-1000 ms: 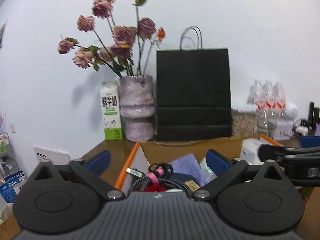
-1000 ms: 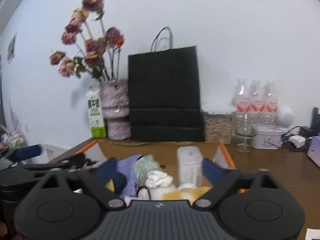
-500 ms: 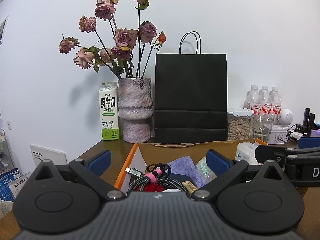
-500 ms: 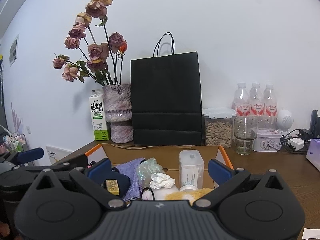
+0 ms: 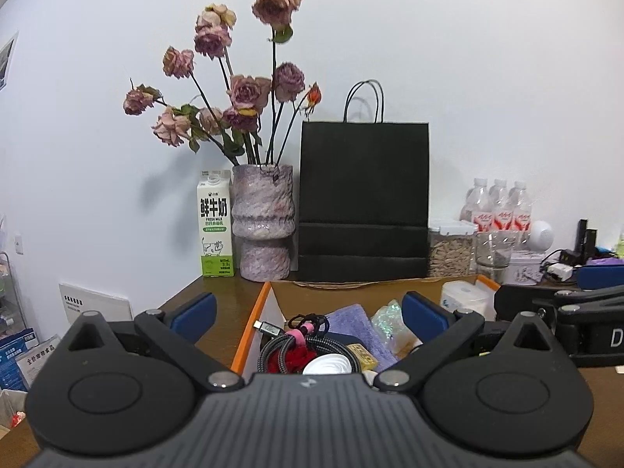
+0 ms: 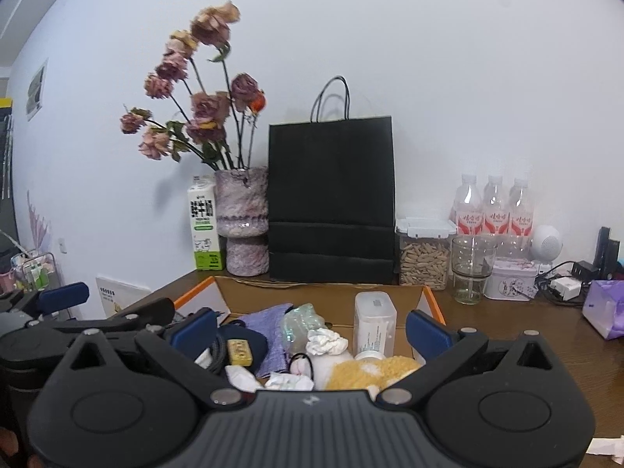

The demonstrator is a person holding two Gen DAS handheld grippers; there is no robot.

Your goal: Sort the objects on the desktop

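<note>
White wall is backing a brown desk (image 6: 526, 331), where a milk carton (image 5: 215, 224), a vase (image 5: 262, 220) of dried roses, a black paper bag (image 5: 363, 199) and three water bottles (image 6: 494, 204) are standing in a row. Nearer, an open cardboard box (image 5: 351, 292) is holding a coiled cable (image 5: 302, 345), a purple cloth (image 6: 269, 325) and a white container (image 6: 374, 329). The left gripper (image 5: 308, 314) is hovering over the box with its jaws spread and nothing held; beside it, the right gripper (image 6: 312, 329) is hanging likewise wide and empty.

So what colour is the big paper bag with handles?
Black; the paper bag shows best in the right wrist view.
</note>
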